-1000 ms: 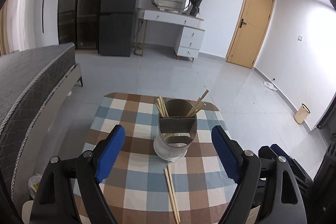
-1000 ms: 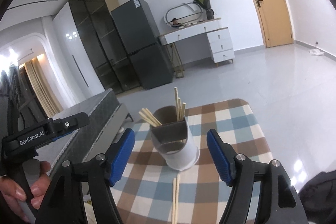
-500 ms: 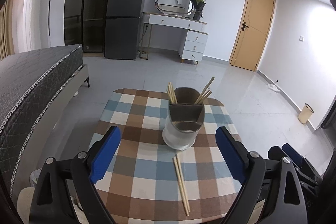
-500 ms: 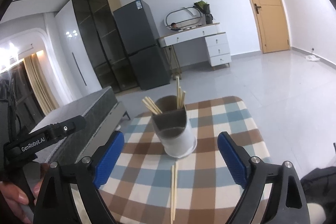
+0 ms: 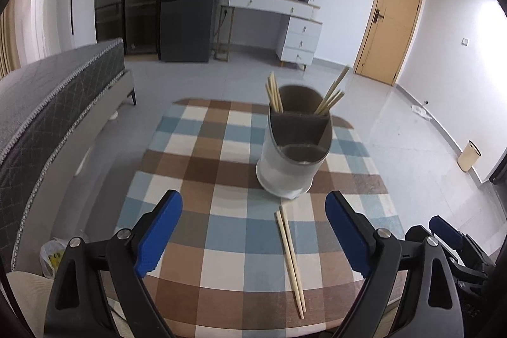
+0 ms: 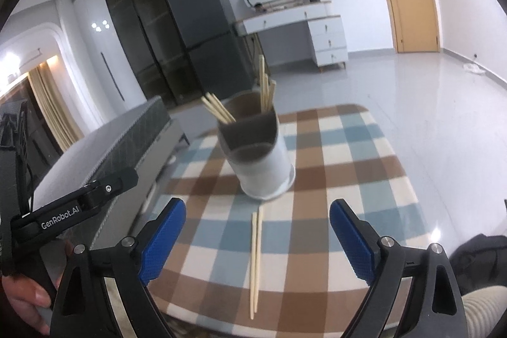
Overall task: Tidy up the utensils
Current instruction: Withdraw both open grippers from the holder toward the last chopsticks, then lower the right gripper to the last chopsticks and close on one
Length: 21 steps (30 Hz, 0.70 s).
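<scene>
A pair of loose chopsticks (image 5: 290, 258) lies flat on the checked table (image 5: 202, 167), just in front of the divided utensil holder (image 5: 296, 148), which already holds chopsticks. Both the left gripper (image 5: 253, 230) and the right gripper (image 6: 257, 238) hover with fingers wide and empty; the right's have just been opening. The sticks look light, stiff and slippery; pinching mid-length seems best.

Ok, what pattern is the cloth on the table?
The tablecloth is a check of brown, blue-grey and cream squares; the left wrist view shows it sharpest.
</scene>
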Available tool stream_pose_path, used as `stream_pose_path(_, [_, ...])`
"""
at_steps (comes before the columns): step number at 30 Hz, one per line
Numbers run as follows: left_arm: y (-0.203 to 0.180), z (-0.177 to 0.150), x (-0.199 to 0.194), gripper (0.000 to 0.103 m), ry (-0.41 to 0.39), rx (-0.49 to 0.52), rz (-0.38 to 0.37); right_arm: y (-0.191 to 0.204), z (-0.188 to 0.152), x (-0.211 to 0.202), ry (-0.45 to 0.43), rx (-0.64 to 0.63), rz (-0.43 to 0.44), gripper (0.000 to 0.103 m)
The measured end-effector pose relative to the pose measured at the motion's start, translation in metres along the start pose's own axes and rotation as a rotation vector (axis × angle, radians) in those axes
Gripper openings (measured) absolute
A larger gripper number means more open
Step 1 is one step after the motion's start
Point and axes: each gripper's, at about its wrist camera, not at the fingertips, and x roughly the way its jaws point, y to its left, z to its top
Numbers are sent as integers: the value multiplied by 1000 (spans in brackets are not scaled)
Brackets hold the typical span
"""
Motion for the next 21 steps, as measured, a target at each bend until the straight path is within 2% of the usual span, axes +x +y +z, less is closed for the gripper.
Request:
stream_pose_path(4, [5,-9,24,89,53,-7,0,-6,-5,17,66,15,-14,93])
stream_pose_path(7, [11,-18,43,89,96,3,12,-8,-8,37,147,20,-49,92])
stream_pose_path(12, [26,-23,78,89,226,-81,41,-9,-5,62,214,4,-55,90])
stream_pose_path(13, [29,-23,81,89,231,-93,53,-8,-4,66,223,0,-54,89])
stream_pose_path(15, [33,-21,88,89,254,-121,61,-8,-1,84,282,-17,-41,79])
stream_pose_path(16, [35,-21,92,89,274,-136,62,-8,-2,93,315,-20,-30,70])
stream_pose_path(17, [37,-21,95,89,290,-149,61,-8,-2,100,343,-22,-28,66])
stream_pose_path(20, [40,-24,106,89,360,-141,113,-9,-3,126,426,-36,-28,63])
stream_pose_path(21, [43,-27,109,89,380,-164,103,-8,-4,136,452,-47,-27,62])
